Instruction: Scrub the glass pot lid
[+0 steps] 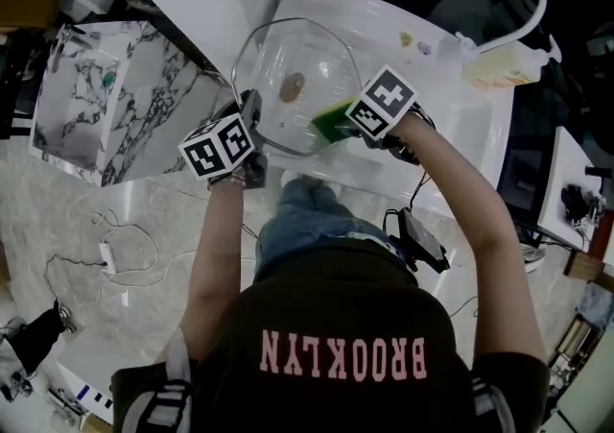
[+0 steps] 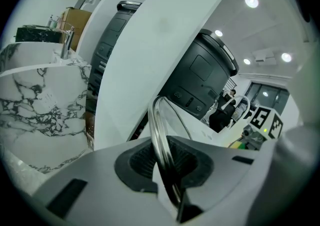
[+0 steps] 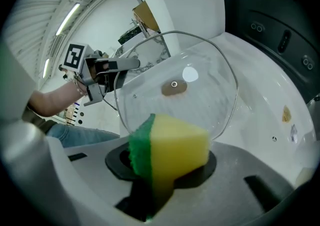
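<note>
A: How much of the sponge [image 1: 329,122] showed from the head view?
B: Only a green corner; the right gripper [image 1: 343,124] covered the rest with its marker cube.
A: And the glass lid [image 2: 161,135] in the left gripper view?
B: Just an arc of rim, its lower end lost between the jaws of the left gripper [image 2: 171,170].
A: The specks [image 1: 408,39] on the counter [image 1: 355,9]?
B: Too small to tell what they were.

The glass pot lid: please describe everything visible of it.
The glass pot lid is round and clear, with a metal rim and a brownish centre knob. It is held tilted over the white counter. The left gripper is shut on its rim; the yellow-green sponge in the right gripper seems to touch the opposite edge.
</note>
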